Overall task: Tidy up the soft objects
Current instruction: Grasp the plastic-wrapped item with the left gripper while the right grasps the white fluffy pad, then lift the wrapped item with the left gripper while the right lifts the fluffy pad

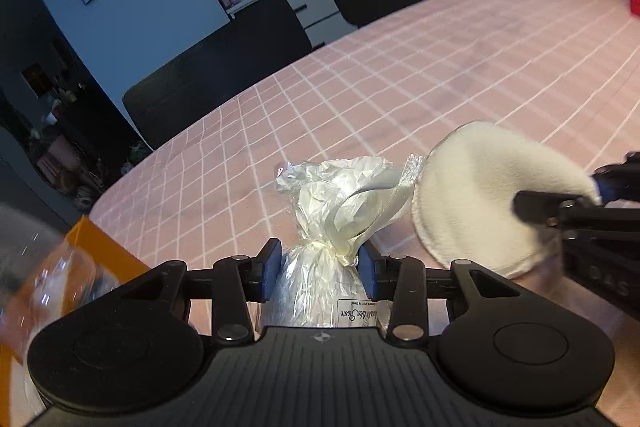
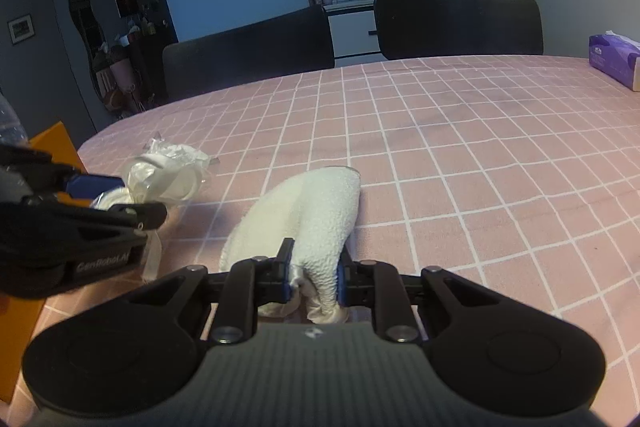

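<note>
Left tongs (image 1: 319, 273) pinch a tied cellophane bag (image 1: 320, 259) at its neck; right tongs (image 2: 313, 277), nearly closed, grip a folded white puff (image 2: 316, 215).

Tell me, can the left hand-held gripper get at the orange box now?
Probably not yet: the left hand-held gripper is shut on the plastic-wrapped bundle. The orange box sits close by on its left, unobstructed.

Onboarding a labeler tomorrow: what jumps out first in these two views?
The fluffy white pad, folded and clamped in the right gripper, sits low over the pink checked tablecloth. Beside it, the left gripper has its jaws around a clear plastic bag tied with ribbon. A purple tissue pack sits at the far right edge.
</note>
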A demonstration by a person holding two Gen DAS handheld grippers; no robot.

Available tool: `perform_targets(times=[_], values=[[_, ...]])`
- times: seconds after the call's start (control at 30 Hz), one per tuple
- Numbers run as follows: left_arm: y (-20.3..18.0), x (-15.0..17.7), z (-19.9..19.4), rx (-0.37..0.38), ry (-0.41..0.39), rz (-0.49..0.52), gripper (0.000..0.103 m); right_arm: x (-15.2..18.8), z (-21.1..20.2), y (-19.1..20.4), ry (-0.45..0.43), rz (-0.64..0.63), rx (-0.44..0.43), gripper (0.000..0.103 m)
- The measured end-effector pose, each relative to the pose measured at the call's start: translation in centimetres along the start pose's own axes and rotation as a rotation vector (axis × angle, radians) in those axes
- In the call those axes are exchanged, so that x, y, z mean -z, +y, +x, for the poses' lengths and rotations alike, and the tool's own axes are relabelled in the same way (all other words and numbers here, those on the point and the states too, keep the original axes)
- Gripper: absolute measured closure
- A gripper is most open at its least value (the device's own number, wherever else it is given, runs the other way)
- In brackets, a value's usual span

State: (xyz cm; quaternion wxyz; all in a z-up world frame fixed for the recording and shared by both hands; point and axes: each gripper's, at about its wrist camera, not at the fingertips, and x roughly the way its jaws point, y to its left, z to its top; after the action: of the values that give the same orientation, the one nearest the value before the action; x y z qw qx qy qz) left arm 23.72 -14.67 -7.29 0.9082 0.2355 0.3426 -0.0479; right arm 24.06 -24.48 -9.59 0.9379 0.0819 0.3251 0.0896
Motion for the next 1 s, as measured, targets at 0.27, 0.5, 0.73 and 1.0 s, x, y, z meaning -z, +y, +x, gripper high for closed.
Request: perform_targets(times=[0.27, 0.5, 0.73, 1.0], values=[[1.1, 1.0, -5.6, 0.095, -0.102, -0.131, 0.057, 0.8, -4.2, 0.6, -0.038, 0.020, -0.018, 0.085], [1.7, 2.6, -8.6, 0.143, -0.144, -0.187, 0.057, 1.1, -8.3, 2.4, -0.066, -0.007, -0.047, 0.085], [2.9, 4.5, -11.4, 0.168, -0.191, -0.217, 0.057, 1.1, -12.1, 4.8, -0.101, -0.044, -0.099, 0.085], [5.7, 6.9, -15.4, 0.183, -0.264, -0.293, 0.057, 0.7, -15.5, 8.1, -0.152, -0.106, -0.174, 0.085]])
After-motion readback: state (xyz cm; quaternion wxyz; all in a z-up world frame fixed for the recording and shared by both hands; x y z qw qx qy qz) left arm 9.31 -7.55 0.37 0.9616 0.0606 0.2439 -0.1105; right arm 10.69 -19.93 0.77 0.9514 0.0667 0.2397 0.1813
